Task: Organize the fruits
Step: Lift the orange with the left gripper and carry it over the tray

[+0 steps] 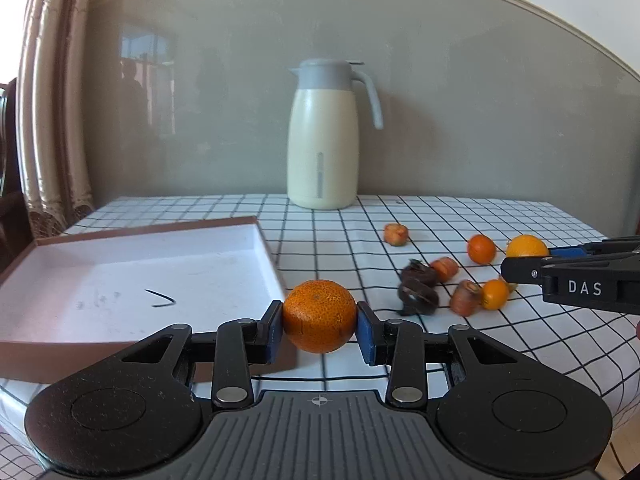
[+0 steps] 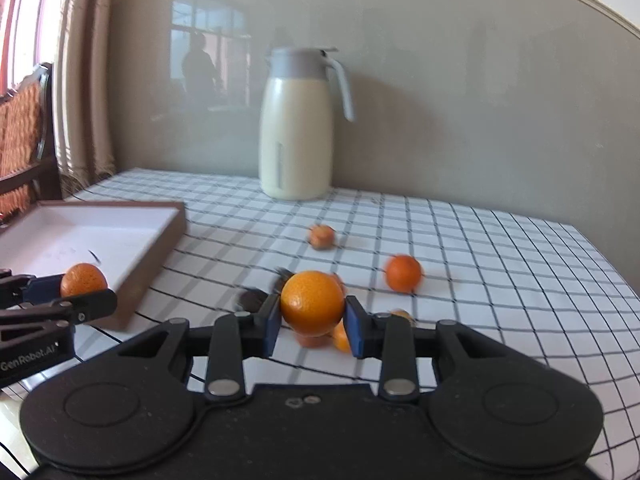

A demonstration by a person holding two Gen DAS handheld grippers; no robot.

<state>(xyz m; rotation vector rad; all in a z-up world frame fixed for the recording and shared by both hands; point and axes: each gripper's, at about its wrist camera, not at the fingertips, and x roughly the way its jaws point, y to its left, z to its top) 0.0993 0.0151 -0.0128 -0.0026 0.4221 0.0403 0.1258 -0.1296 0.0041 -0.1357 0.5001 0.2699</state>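
the left gripper, tilted slightly downward, clamped a mandarin just right of the box, while the right gripper clamped an orange farther right.

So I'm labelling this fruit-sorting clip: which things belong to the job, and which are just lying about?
Job: left gripper clamping a mandarin; right gripper clamping an orange; loose orange; box lid.
Lying about: jug; dark peel; chair.

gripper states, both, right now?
Left gripper: closed on a rough-skinned mandarin, lifted off the table.
Right gripper: closed on a smooth orange, also lifted.
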